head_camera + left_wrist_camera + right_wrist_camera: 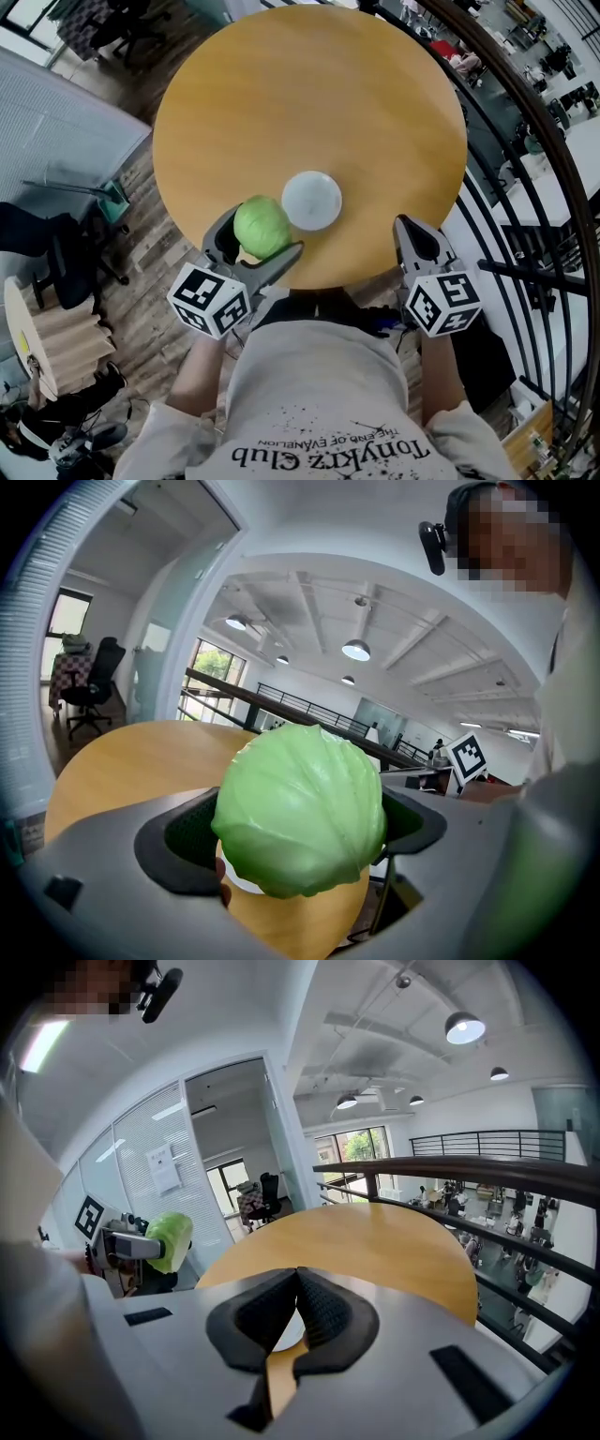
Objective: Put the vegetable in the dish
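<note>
A pale green cabbage [261,226] is held between the jaws of my left gripper [260,236], above the near edge of the round wooden table [309,103]. In the left gripper view the cabbage [300,808] fills the gap between the jaws of the left gripper [298,841]. A small white dish [311,200] sits on the table just right of the cabbage. My right gripper [413,236] hovers at the table's near right edge, shut with nothing in it [294,1305]. The right gripper view shows the cabbage [168,1239] at the left.
A black metal railing [525,122] curves past the table's right side. An office chair [70,253] and a wooden stool [37,328] stand on the floor at the left. The person's white shirt [319,403] fills the bottom of the head view.
</note>
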`<state>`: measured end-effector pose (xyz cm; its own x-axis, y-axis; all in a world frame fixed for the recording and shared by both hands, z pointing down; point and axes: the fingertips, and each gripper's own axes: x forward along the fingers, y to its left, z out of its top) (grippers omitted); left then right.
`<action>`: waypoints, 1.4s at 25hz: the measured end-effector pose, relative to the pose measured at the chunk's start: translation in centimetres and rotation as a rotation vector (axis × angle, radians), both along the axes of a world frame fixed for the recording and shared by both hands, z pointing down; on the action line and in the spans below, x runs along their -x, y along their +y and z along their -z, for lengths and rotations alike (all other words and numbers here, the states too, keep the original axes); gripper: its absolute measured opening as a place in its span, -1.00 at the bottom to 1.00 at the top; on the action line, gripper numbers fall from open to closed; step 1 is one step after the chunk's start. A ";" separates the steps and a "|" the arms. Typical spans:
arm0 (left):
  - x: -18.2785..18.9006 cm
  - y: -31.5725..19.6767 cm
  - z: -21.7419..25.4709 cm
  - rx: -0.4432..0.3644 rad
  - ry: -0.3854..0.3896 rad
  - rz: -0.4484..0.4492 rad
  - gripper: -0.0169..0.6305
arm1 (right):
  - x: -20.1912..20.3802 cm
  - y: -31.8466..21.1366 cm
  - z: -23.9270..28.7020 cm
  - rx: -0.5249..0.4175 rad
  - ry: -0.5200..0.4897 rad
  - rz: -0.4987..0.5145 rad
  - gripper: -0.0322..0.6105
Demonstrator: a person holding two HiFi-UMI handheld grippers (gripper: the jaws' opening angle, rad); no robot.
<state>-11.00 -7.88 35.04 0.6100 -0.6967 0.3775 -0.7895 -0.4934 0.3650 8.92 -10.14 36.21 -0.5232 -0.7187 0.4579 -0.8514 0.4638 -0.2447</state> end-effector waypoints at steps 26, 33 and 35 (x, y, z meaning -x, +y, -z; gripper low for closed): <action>-3.2 -5.1 -10.6 0.114 -0.153 -0.072 0.59 | -1.7 -3.3 -6.0 0.094 -0.029 -0.038 -0.83; -4.1 -6.0 -13.5 0.134 -0.215 -0.111 0.59 | -2.0 -3.3 -7.5 0.126 -0.038 -0.056 -0.82; -4.5 -6.3 -14.4 0.143 -0.235 -0.126 0.59 | -2.1 -3.5 -7.8 0.133 -0.040 -0.059 -0.82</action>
